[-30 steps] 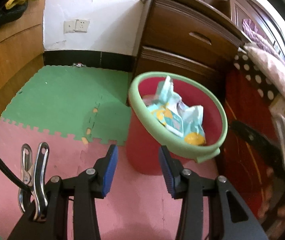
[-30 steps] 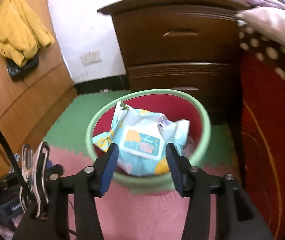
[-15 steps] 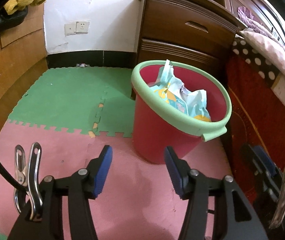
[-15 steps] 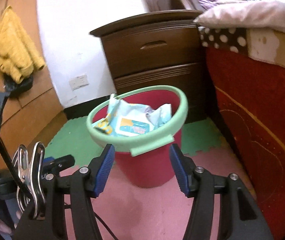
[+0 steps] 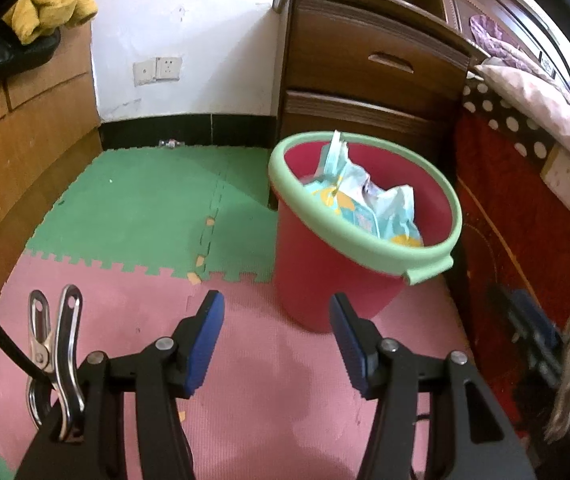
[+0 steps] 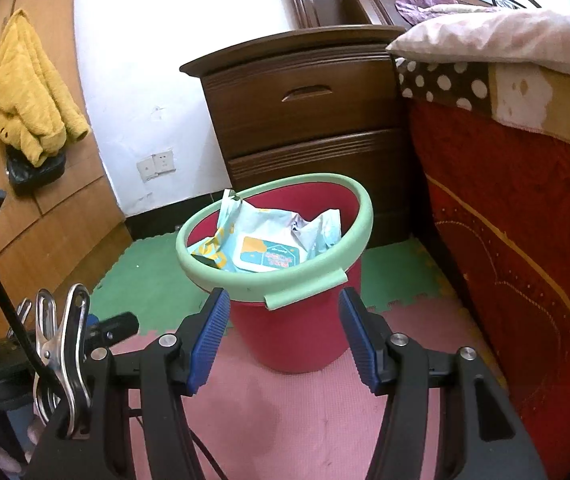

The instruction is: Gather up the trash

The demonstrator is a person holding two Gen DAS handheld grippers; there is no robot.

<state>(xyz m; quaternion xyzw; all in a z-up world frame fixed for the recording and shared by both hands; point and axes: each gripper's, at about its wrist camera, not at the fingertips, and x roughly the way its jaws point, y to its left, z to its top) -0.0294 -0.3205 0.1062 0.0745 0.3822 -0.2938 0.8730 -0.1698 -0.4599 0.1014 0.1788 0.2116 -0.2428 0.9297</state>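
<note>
Towel (image 6: 29, 88) (yellow) shows whole only from right wrist.

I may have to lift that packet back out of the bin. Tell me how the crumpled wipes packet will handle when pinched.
The wipes packet is creased and folded, so it will likely be floppy and sag from one pinched corner. It looks flattened, so probably light. Its glossy film may slip between the pads. The red bin could shift if the packet snags on its rim.
</note>
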